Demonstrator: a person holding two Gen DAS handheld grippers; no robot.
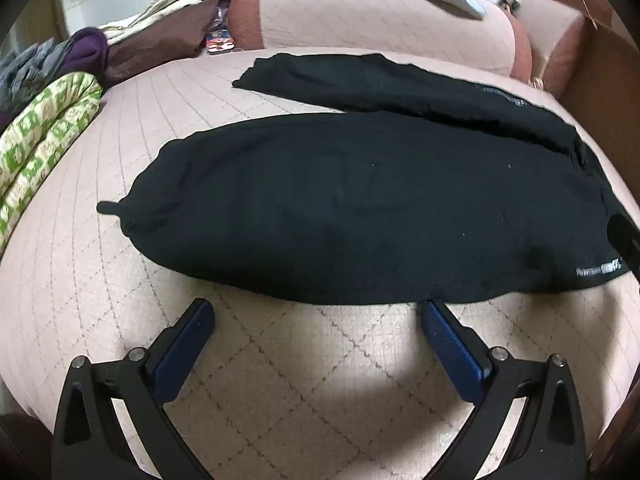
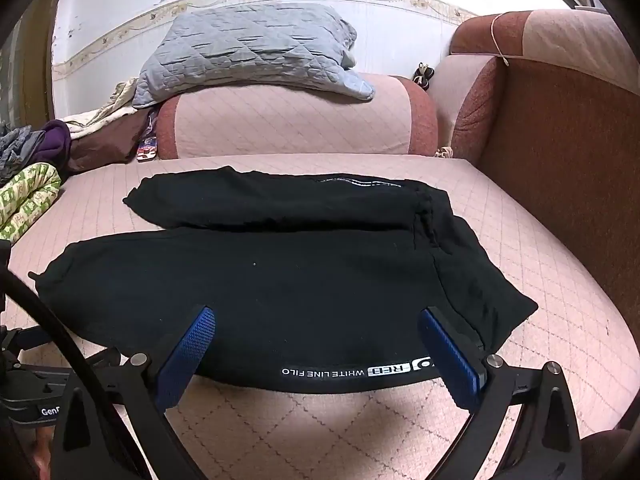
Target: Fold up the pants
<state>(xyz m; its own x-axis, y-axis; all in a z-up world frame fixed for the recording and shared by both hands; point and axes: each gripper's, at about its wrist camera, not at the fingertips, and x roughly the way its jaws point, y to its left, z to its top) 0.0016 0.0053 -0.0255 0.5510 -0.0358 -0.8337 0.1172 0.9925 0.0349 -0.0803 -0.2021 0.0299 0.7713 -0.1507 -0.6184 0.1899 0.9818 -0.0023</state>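
Note:
Black pants (image 1: pixel 360 208) lie spread flat on the pink quilted sofa seat (image 1: pixel 280 380), legs pointing left, waist to the right. The near leg has white lettering along its edge (image 2: pixel 356 371); the far leg (image 2: pixel 272 196) lies behind it. My left gripper (image 1: pixel 318 310) is open and empty, hovering just in front of the near leg's front edge. My right gripper (image 2: pixel 318 316) is open, its blue pads (image 2: pixel 188 356) over the near leg close to the waist end, holding nothing.
A pile of clothes, green patterned (image 1: pixel 44 136) and purple (image 1: pixel 86 52), lies at the left. A grey quilted cushion (image 2: pixel 256 52) rests on the pink bolster (image 2: pixel 296 120) at the back. The brown sofa arm (image 2: pixel 568 168) rises at the right.

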